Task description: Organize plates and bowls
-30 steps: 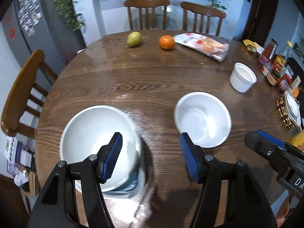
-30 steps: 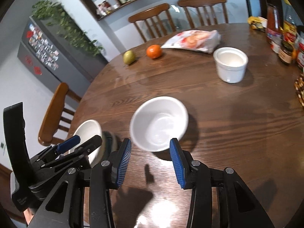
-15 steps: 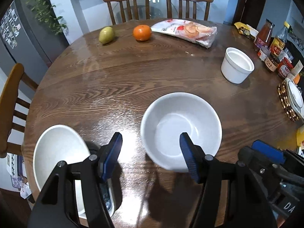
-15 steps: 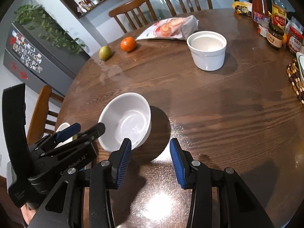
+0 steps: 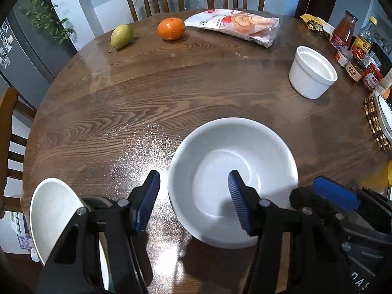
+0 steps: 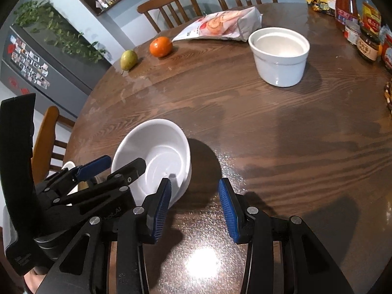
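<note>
Two handheld tools work over a round, dark wooden surface (image 5: 186,93) set with crockery. The left tool (image 5: 193,196) straddles the near-left rim of a wide, shallow white ceramic bowl (image 5: 232,171) standing upright near the surface's front edge; one blue pad hangs outside the rim, the other over the bowl's hollow, and the jaws are closing with the rim between them, the pads not yet pressing it. The right tool (image 6: 193,208) hovers just beside the same bowl, its jaws parted over bare wood and gripping nothing. A second white bowl (image 5: 54,210) sits at the front-left edge. A straight-sided white ceramic pot (image 5: 312,72) stands well apart to the right. Far across lie a green pear (image 5: 120,36), an orange (image 5: 171,28) and a plastic snack packet (image 5: 235,27).
</note>
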`<act>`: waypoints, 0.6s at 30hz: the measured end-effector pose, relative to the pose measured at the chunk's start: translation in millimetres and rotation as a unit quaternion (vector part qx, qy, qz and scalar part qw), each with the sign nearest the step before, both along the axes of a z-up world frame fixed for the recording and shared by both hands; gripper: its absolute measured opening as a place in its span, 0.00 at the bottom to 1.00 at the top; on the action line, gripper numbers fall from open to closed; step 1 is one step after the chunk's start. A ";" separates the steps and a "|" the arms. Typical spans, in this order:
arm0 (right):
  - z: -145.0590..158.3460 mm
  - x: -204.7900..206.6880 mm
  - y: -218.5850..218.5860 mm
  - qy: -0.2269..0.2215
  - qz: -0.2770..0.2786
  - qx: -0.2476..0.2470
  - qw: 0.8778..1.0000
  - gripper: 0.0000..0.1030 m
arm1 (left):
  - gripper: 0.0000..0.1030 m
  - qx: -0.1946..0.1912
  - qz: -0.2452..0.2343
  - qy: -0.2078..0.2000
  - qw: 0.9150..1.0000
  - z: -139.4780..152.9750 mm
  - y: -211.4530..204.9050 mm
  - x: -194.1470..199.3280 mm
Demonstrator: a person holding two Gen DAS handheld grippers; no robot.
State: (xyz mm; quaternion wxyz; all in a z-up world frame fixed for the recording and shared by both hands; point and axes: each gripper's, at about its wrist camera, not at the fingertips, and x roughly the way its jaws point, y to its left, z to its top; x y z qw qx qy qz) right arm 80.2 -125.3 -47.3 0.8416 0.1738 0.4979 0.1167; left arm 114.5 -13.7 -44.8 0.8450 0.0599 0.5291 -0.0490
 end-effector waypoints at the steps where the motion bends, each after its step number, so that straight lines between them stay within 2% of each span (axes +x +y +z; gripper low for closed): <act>1: -1.0 1.1 0.2 0.001 0.001 0.002 1.000 0.41 | 0.51 0.000 0.000 0.001 1.000 -0.5 0.8 1.3; 5: -3.4 6.0 3.5 0.004 0.006 0.004 1.000 0.41 | 0.44 -0.002 0.000 0.010 1.000 -4.0 3.8 7.1; 10: -6.9 11.1 6.9 0.012 0.009 0.005 1.000 0.41 | 0.40 -0.008 -0.003 0.020 1.000 -8.9 6.6 10.7; 11: -7.6 11.7 7.6 0.013 0.010 0.004 1.000 0.40 | 0.40 -0.011 -0.003 0.024 1.000 -10.4 7.3 11.3; 14: -11.4 15.5 9.3 0.020 0.013 0.007 1.000 0.35 | 0.29 -0.013 -0.008 0.030 0.999 -13.4 5.9 12.3; 17: -15.9 17.8 9.2 0.027 0.011 0.009 1.000 0.31 | 0.28 -0.019 -0.009 0.035 0.999 -15.2 6.7 13.6; 18: -17.6 18.4 8.6 0.031 0.012 0.013 0.999 0.27 | 0.26 -0.021 -0.008 0.037 0.999 -15.4 7.3 13.9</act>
